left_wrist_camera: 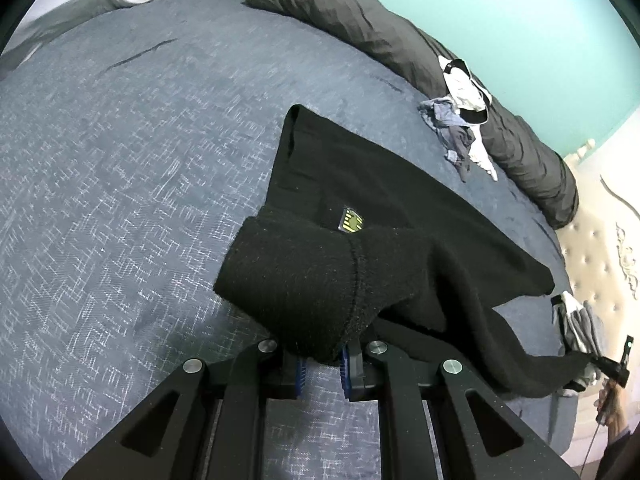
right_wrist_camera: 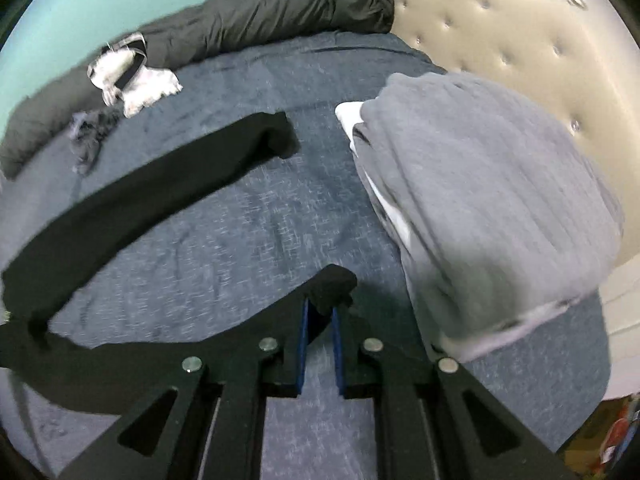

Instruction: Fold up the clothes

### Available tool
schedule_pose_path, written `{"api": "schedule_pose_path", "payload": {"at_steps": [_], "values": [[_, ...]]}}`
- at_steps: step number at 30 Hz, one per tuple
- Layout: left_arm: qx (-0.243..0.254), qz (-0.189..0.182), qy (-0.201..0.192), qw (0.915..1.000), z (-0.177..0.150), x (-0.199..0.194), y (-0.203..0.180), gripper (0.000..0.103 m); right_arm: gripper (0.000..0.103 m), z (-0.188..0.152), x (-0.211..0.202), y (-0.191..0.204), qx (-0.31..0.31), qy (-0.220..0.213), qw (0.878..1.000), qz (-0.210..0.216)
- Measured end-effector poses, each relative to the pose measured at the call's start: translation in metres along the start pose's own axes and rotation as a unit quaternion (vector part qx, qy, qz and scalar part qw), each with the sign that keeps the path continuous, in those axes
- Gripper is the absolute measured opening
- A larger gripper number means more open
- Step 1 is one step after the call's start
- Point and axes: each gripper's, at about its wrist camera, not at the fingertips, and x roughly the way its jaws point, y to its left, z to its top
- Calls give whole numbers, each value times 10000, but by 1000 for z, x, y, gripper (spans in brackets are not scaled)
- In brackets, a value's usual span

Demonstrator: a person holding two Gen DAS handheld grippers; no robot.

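Your left gripper (left_wrist_camera: 323, 354) points steeply down, its blue pads (left_wrist_camera: 301, 376) pinched on a thick fold of the black garment (left_wrist_camera: 360, 248). Your right gripper (right_wrist_camera: 320, 320) also tilts down, its jaws nearly together and clamped on a corner of the same black cloth. In the left wrist view that right gripper shows small at the far right edge, with what looks like your hand (left_wrist_camera: 610, 400) behind it.

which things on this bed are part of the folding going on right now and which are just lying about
In the job:
- black fleece garment
- left gripper, shut on its ribbed cuff
- right gripper, shut on another corner

Lying about:
- folded grey clothes stack
- rolled dark grey duvet
- small blue-and-white laundry pile
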Motion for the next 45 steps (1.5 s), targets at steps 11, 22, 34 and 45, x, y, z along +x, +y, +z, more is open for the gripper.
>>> {"api": "schedule_pose_path", "payload": {"at_steps": [11, 22, 34, 45], "values": [[25, 445, 247, 9987, 31, 50, 11, 13, 11, 38, 81, 24, -138, 387, 9977, -535], [11, 660, 577, 9961, 40, 98, 13, 14, 29, 37, 94, 30, -223, -610, 9971, -398], [134, 639, 548, 9964, 30, 75, 8, 14, 48, -63, 49, 27, -32, -800, 9944, 688], [183, 597, 548, 9965, 26, 71, 10, 14, 48, -82, 108, 61, -415, 51, 9958, 809]]}}
